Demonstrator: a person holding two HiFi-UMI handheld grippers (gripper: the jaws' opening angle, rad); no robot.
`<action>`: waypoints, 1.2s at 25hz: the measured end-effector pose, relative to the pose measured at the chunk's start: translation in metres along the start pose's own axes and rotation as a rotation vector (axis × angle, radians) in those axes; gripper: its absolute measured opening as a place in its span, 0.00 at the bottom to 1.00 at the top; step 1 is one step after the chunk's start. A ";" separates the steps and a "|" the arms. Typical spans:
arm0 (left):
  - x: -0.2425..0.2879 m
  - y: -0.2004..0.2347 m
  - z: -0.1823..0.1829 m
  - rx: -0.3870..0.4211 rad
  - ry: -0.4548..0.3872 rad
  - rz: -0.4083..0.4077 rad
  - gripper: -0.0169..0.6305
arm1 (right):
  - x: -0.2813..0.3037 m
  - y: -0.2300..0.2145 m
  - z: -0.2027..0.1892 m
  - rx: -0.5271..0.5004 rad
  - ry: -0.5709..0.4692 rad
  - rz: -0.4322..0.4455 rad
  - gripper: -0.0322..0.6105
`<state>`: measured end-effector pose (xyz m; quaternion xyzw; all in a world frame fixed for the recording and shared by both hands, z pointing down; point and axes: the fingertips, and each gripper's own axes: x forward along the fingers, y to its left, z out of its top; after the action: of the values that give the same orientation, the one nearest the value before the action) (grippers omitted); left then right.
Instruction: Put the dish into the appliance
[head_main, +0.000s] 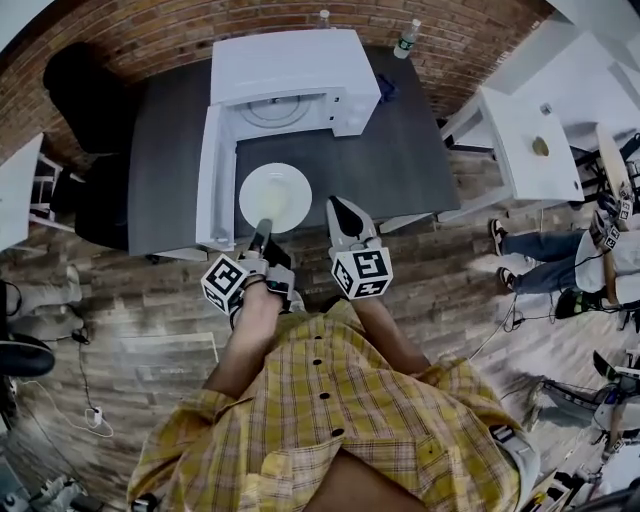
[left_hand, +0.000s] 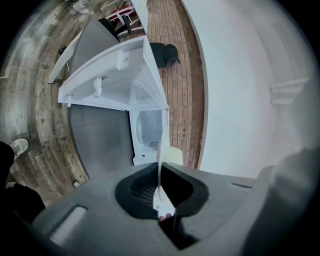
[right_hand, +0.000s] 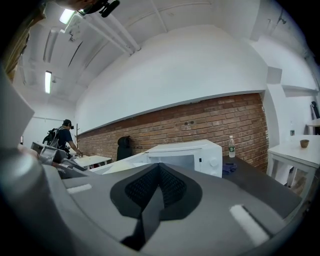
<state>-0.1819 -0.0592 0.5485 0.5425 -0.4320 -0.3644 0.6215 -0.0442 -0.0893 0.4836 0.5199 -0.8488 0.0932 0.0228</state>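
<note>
A round white dish (head_main: 275, 197) hangs level over the dark table, in front of the white microwave (head_main: 290, 75). The microwave's door (head_main: 212, 180) stands open to the left. My left gripper (head_main: 262, 235) is shut on the dish's near rim. In the left gripper view the dish (left_hand: 161, 150) shows edge-on between the jaws of the left gripper (left_hand: 161, 195), with the microwave's cavity (left_hand: 149, 130) straight beyond it. My right gripper (head_main: 340, 212) sits just right of the dish, shut and empty. In its own view the right gripper (right_hand: 159, 190) has its jaws closed, and the microwave (right_hand: 185, 152) stands ahead.
A water bottle (head_main: 406, 38) stands at the table's back right, with a dark cloth (head_main: 387, 88) near it. A white side table (head_main: 520, 140) stands to the right, with seated people's legs (head_main: 530, 265) beyond. A black chair (head_main: 80, 90) is at the left.
</note>
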 end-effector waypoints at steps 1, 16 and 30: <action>0.001 0.002 0.001 0.004 0.001 0.007 0.04 | 0.001 0.000 0.000 -0.002 0.003 -0.001 0.05; 0.051 0.002 0.012 -0.008 -0.065 0.028 0.04 | 0.045 -0.032 0.006 -0.003 0.011 0.069 0.05; 0.111 0.007 0.010 -0.017 -0.123 0.058 0.04 | 0.080 -0.079 0.010 -0.003 0.021 0.138 0.05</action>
<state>-0.1507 -0.1641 0.5711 0.5012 -0.4818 -0.3827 0.6084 -0.0102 -0.1966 0.4955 0.4593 -0.8824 0.0988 0.0258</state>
